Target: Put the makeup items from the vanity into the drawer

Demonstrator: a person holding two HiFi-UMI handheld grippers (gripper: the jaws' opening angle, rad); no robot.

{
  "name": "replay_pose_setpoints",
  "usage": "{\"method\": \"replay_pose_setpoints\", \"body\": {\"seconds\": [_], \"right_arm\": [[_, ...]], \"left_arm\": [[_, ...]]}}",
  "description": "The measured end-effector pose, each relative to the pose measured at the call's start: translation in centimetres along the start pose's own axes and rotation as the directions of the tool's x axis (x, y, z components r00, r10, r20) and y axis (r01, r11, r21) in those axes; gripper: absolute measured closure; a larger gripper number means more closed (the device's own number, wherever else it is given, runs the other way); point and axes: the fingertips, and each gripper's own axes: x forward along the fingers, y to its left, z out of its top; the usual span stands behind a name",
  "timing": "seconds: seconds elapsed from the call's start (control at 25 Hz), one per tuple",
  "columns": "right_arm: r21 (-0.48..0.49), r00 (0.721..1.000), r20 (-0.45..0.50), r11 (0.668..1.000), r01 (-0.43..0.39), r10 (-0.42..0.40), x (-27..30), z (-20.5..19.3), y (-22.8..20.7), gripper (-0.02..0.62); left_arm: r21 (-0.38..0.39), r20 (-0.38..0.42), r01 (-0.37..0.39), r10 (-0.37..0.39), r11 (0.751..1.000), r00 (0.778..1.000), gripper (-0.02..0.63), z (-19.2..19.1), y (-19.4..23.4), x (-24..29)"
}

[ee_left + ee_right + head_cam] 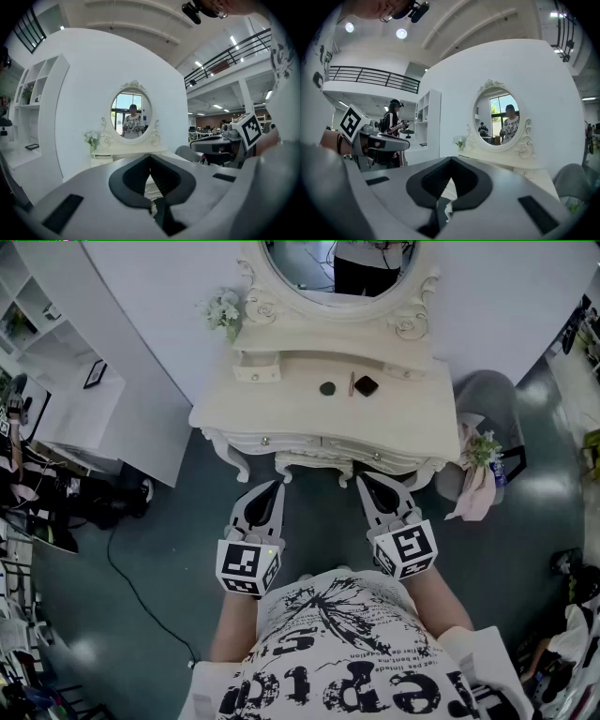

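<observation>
Nothing stowed yet: round compact (327, 388), slim stick (352, 383) and square compact (366, 385) lie upper centre on the bench (272, 401), drawer (281, 442) shut; left claw (274, 491) and right claw (367, 486) closed, empty.

A cream vanity (281, 413) with carved legs stands against a plain white wall (150, 343), its oval mirror (323, 273) set in a scrolled frame. The floor (169, 549) is dark grey and glossy, with a black cable (127, 582) trailing across it. White open shelves (33, 310) stand to the left, and a grey chair (492, 395) sits just right of the vanity. Overhead, a black railing (234, 49) edges an upper level, and round ceiling lights (401, 33) glow.
</observation>
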Motion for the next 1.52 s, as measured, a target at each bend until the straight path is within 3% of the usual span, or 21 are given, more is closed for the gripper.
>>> {"method": "replay_pose_setpoints", "body": {"seconds": [0.68,0.96,1.28,1.52], "right_arm": [[0.026,0.997,-0.046,0.998,-0.056,0.057,-0.8,-2.6,-3.0,0.578],[0.022,0.994,-0.092,0.998,-0.055,0.057,0.5,-4.6,-5.5,0.578],[0.029,0.989,-0.109,0.995,-0.097,0.1,7.5,-4.3,-4.2,0.578],[0.045,0.993,-0.117,0.999,0.01,-0.004,16.5,-3.0,-4.4,0.577]], "left_arm": [[-0.026,-0.019,-0.042,0.042,0.999,0.999,0.586,-1.5,-2.7,2.2],[0.01,-0.029,-0.071,0.071,0.997,0.997,0.586,-2.6,-3.0,4.0],[0.0,-0.02,-0.077,0.077,0.997,0.997,0.586,-3.2,4.5,7.0],[-0.004,-0.008,-0.02,0.02,1.0,1.0,0.586,-2.0,13.8,11.2]]}}
